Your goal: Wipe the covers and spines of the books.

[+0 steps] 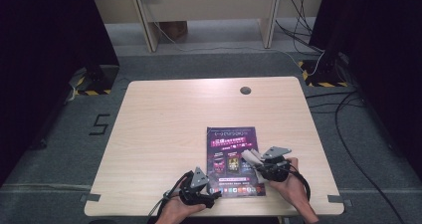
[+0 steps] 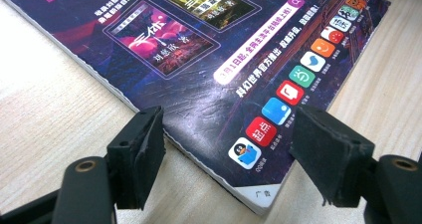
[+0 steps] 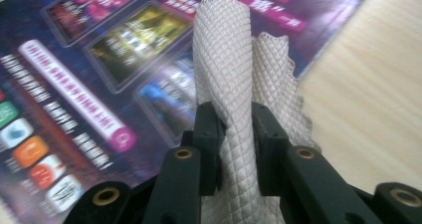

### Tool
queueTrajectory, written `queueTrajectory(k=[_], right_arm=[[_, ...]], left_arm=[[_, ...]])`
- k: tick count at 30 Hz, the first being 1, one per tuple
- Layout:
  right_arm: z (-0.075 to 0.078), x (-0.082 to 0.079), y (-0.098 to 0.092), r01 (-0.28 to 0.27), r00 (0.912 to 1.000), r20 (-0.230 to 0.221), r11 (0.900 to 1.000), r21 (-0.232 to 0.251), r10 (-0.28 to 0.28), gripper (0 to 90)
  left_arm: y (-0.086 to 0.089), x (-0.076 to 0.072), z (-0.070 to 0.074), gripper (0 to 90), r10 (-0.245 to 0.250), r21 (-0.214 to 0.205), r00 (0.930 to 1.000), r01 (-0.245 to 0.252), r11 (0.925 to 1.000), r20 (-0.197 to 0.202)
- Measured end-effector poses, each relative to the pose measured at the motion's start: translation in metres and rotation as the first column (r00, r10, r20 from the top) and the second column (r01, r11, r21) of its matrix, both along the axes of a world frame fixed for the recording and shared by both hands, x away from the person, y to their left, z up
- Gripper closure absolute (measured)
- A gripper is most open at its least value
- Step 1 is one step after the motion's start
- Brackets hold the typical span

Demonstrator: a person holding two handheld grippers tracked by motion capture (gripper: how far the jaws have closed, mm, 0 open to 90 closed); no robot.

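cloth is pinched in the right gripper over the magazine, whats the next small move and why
Probably lower the right gripper so the cloth meets the magazine cover, then start a short wipe. The jaws are clamped on the folded white cloth, whose free end stands above the purple cover. The left gripper stands open astride the magazine's near corner, so closing it first could steady the magazine.

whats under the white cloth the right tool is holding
The purple magazine lies under the cloth, flat on the table. The print directly behind the cloth is covered.
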State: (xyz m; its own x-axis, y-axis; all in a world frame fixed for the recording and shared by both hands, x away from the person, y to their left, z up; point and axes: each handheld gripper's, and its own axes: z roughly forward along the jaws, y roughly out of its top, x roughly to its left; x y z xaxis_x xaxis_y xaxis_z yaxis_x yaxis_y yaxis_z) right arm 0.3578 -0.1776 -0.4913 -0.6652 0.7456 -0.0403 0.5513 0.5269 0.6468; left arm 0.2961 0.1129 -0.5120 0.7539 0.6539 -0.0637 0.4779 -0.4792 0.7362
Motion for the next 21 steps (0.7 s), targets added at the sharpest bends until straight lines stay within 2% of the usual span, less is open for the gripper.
queueTrajectory(k=[2,3,6,10,13,15,16,17,18,21], right_arm=[[0.001,0.002,-0.002,0.009,1.0,0.0,0.9999,0.007,-0.009,77.1],[0.005,0.005,-0.007,0.034,0.9993,0.012,0.999,0.03,-0.034,77.1],[0.011,0.008,-0.016,0.067,0.9969,0.038,0.9964,0.051,-0.069,77.1],[0.014,0.01,-0.026,0.109,0.9924,0.05,0.9921,0.062,-0.112,77.0],[0.017,0.014,-0.044,0.164,0.9833,0.069,0.9845,0.063,-0.168,76.9],[0.018,0.015,-0.048,0.172,0.9817,0.072,0.9831,0.063,-0.176,76.8],[0.018,0.018,-0.058,0.209,0.9742,0.075,0.9761,0.06,-0.213,76.8],[0.018,0.018,-0.058,0.209,0.9742,0.075,0.9761,0.06,-0.213,76.8],[0.016,0.02,-0.066,0.24,0.9673,0.07,0.9691,0.057,-0.244,76.7],[0.014,0.022,-0.077,0.273,0.9592,0.064,0.9608,0.049,-0.276,76.6]], left_arm=[[0.0,0.0,0.0,28.6,-0.001,0.001,1.0,0.001,1.0,0.001],[0.0,0.0,0.0,28.6,-0.001,-0.002,1.0,0.001,1.0,-0.001],[0.0,0.0,0.0,28.6,-0.001,-0.002,1.0,0.001,1.0,0.0],[0.0,0.0,0.0,28.6,0.0,0.0,1.0,0.0,1.0,0.0],[0.0,0.0,0.0,28.6,0.0,-0.002,1.0,0.0,1.0,-0.001],[0.0,0.0,0.0,28.6,-0.001,-0.002,1.0,0.001,1.0,-0.001],[0.0,0.0,0.0,28.6,-0.001,-0.002,1.0,0.001,1.0,-0.001],[0.0,0.0,0.0,28.6,-0.001,-0.002,1.0,0.001,1.0,-0.001],[0.0,0.0,0.0,28.6,0.0,-0.002,1.0,0.0,1.0,0.0],[0.0,0.0,0.0,28.6,0.0,-0.002,1.0,0.0,1.0,0.0]])
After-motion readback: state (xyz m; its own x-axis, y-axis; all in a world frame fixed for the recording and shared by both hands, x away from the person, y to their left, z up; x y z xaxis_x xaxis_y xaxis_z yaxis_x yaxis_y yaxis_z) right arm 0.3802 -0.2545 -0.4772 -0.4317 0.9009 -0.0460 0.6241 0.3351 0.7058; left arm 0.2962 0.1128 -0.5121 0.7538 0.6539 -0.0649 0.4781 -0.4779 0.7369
